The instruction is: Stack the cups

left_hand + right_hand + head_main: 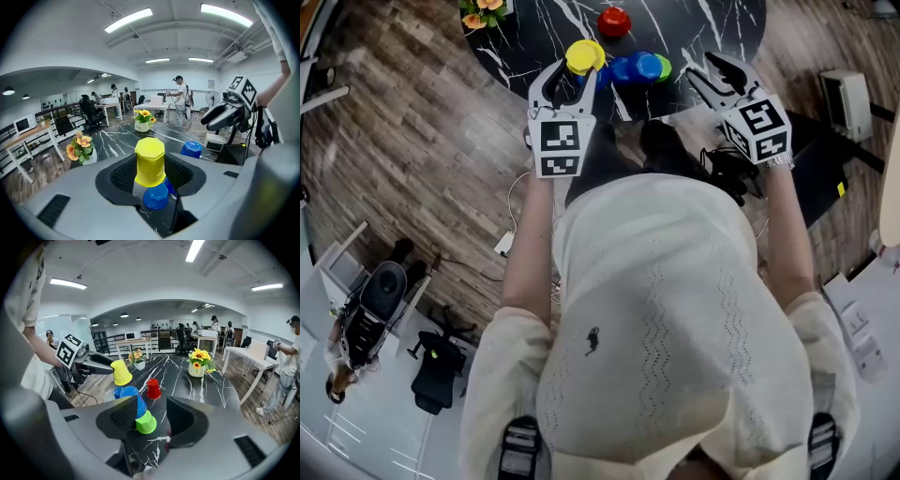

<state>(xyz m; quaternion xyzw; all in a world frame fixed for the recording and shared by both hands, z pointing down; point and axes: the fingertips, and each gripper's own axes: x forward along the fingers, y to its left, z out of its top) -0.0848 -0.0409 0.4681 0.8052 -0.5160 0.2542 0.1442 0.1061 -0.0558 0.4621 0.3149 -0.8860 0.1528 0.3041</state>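
Over a round black marble bench (pixel 534 28), the left tool (pixel 572 75) is clenched on an upturned yellow cup (pixel 150 161). Its two padded jaws press the cup's sides and hold it clear of the surface. Directly beneath and just behind the raised cup, a cluster of upturned blue cups (pixel 628 68) stands near the bench's front edge, with a green cup (pixel 665 67) close against the cluster's right side. A red cup (pixel 614 21) stands alone farther back, apart from the others. The right tool (pixel 712 73) hovers at the front right of the bench with its jaws apart and gripping nothing. In the right gripper view, the green cup shows in the gap between the jaws, and one blue cup is partly hidden behind the left pad, but neither pad presses on either. A pot of orange flowers (pixel 483 9) sits at the bench's left rim and a pot of sunflowers (pixel 199 363) at its far side. The person holding both tools wears a cream short-sleeved shirt (pixel 656 309), seen from above.
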